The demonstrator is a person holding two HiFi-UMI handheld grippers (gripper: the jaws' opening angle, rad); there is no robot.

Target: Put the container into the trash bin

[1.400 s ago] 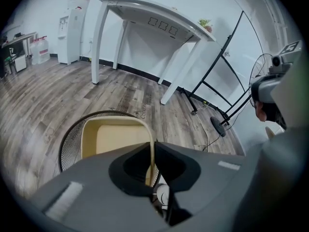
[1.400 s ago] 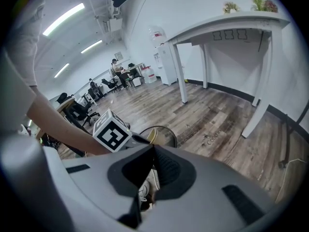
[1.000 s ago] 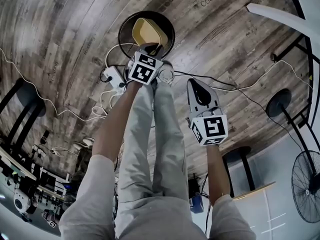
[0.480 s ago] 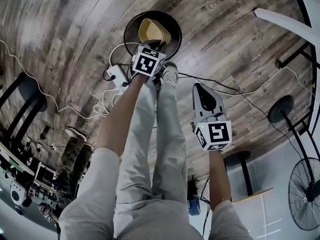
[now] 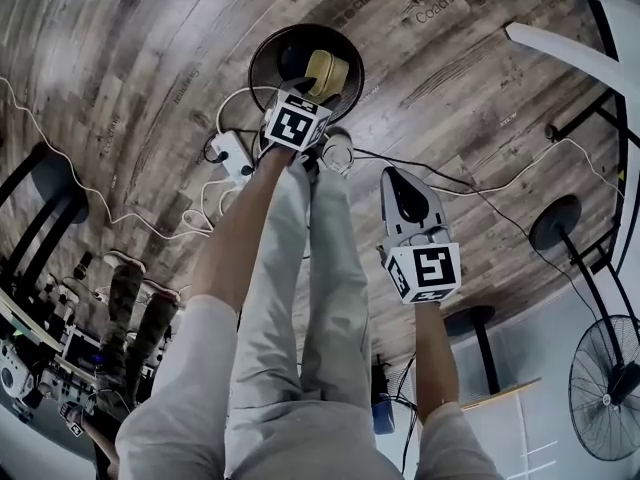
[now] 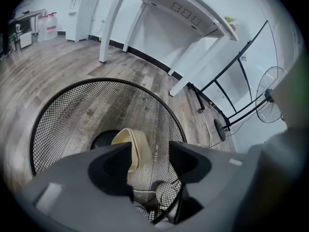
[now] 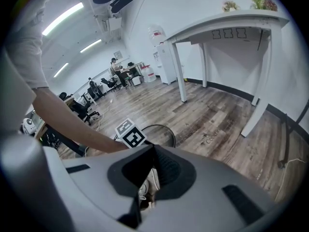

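The left tongs (image 6: 150,153) are opening over the trash bin (image 6: 63,115), and the container (image 6: 136,146) mid-frame leans inside, free. Lift them straight up, wide. Right tongs (image 7: 147,170) look shut, empty

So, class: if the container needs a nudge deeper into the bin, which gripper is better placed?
Probably left. The left gripper hangs over the trash bin, fingers opening, the container loose inside beyond them; the right gripper is beside the person's leg.

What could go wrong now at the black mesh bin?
The beige plastic container sits on edge in the black mesh trash bin and may wedge. The left gripper, jaws opening with nothing between them, hangs over the rim; withdrawing could tip the bin. White cables beside the shoes could snag.
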